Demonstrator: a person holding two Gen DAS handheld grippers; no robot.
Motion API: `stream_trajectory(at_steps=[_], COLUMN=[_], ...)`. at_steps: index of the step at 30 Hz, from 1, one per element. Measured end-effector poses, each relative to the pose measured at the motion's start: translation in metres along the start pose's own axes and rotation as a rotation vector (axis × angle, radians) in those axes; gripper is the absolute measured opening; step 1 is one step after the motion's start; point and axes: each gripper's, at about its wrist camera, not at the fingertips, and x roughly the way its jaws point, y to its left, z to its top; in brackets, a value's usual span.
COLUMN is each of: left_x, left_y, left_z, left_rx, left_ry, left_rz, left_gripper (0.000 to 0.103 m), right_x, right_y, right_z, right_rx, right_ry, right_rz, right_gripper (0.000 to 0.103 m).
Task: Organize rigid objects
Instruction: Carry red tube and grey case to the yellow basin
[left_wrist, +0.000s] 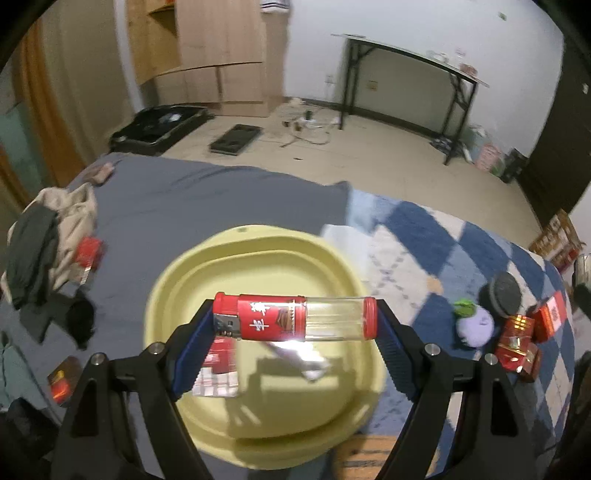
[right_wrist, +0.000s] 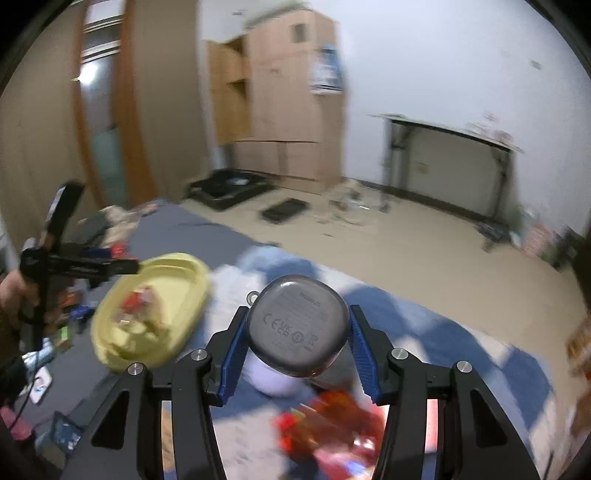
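Two claws gripping: left claw (left_wrist: 295, 321) tube (left_wrist: 295, 318), right claw (right_wrist: 297, 339) case (right_wrist: 297, 330)

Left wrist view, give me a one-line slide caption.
Left claw grips a red-capped clear tube end to end above the yellow basin on the bed.

A home bedroom: grey-sheeted bed (left_wrist: 192, 199), wooden wardrobe (left_wrist: 221, 55) at 12 o'clock, folding table (left_wrist: 413, 59) at 1 o'clock.

Both your wrist cameras look forward, close over the bed (left_wrist: 192, 206), sharing the pale yellow plastic basin (left_wrist: 258, 251) (right_wrist: 184, 273).
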Motion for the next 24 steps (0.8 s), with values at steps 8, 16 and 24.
stream_trajectory(at_steps=[8, 16, 24], left_x=[0.012, 0.056, 0.091], left_y=[0.059, 0.093, 0.106], left_z=[-0.009, -0.02, -0.038], left_rx=[-0.069, -0.124, -0.179], left_ry=[0.037, 0.128, 0.176], left_rz=[0.058, 0.115, 0.12], left_gripper=[0.082, 0.082, 0.082], right_x=[0.077, 0.181, 0.286], right_y=[0.086, 0.128, 0.157], right_z=[0.011, 0.008, 0.032], right_rx=[-0.136, -0.237, -0.269], right_ry=[0.095, 0.251, 0.275], right_rz=[0.182, 0.217, 0.18], right_gripper=[0.051, 0.051, 0.051])
